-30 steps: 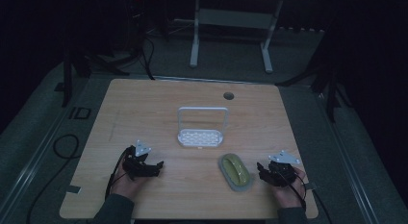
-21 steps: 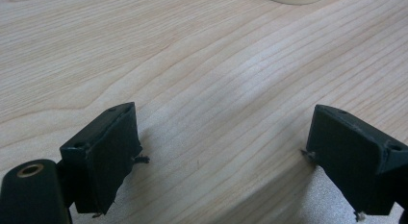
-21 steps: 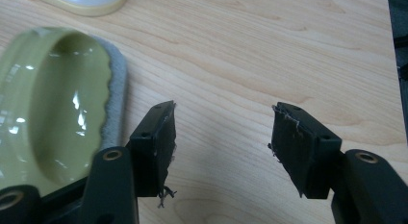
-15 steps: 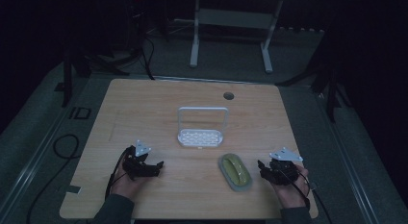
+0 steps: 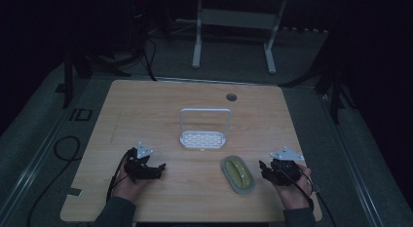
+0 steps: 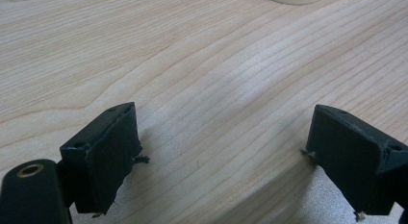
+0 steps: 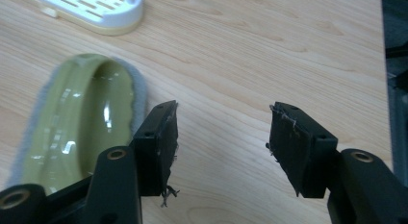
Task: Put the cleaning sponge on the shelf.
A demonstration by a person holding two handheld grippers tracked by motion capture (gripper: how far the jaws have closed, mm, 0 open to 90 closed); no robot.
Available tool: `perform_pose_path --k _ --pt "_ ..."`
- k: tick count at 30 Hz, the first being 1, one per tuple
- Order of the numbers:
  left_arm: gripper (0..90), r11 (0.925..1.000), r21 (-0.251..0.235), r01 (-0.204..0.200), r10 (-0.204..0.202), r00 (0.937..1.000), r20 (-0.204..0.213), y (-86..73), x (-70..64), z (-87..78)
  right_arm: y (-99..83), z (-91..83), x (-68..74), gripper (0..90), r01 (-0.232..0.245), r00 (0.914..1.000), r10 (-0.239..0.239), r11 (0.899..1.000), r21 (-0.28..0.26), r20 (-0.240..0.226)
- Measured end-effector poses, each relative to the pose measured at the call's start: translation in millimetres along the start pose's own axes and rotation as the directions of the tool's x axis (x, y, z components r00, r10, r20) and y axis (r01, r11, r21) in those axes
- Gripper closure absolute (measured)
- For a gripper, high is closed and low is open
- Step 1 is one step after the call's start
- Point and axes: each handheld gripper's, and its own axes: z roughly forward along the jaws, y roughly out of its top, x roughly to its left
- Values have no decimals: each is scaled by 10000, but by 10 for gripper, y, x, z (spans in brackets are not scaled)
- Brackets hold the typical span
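Resting on the wooden table [image 5: 160, 110], my left gripper [image 5: 157, 169] and right gripper [image 5: 263, 168] both have jaws wide apart, the right one just beside the green dish [image 5: 237, 173].

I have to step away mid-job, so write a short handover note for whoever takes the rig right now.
Left gripper: open, holding nothing, low over bare wood at the near left.
Right gripper: open, holding nothing, just right of the green oval scrubber, one of its fingers close beside it; contact cannot be told.
Scrubber lies flat on the table, near right of centre.
White slotted rack stands at mid-table, beyond the scrubber.
Done: nothing grasped.
Left: likely close the right gripper on the scrubber and carry it toward the rack.
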Motion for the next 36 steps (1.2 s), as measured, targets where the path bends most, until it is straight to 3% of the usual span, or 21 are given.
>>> perform_pose_path --k 7,17,23,26,30,36 --pt "113 10000 0 -2 2 10000 -2 0 0 0 55 -12 45 429 150 9997 -147 9998 162 -191" --pt "112 10000 -1 -1 1 10000 -2 0 0 0 114 -26 66 481 -132 9970 152 9996 264 -763" --pt "112 10000 -1 0 0 10000 -2 0 0 0 155 -41 87 495 -143 9969 170 9993 352 -767" --pt "112 10000 -4 8 -8 10000 -7 0 -1 0 178 -31 121 490 241 9987 -217 9983 525 -464" --pt "112 10000 0 5 -5 10000 -2 0 0 0 211 -24 159 491 -9 9984 49 9975 708 -572" --pt "112 10000 -4 3 -3 10000 -7 0 0 0 247 -15 207 481 116 9985 -74 9969 774 -546"
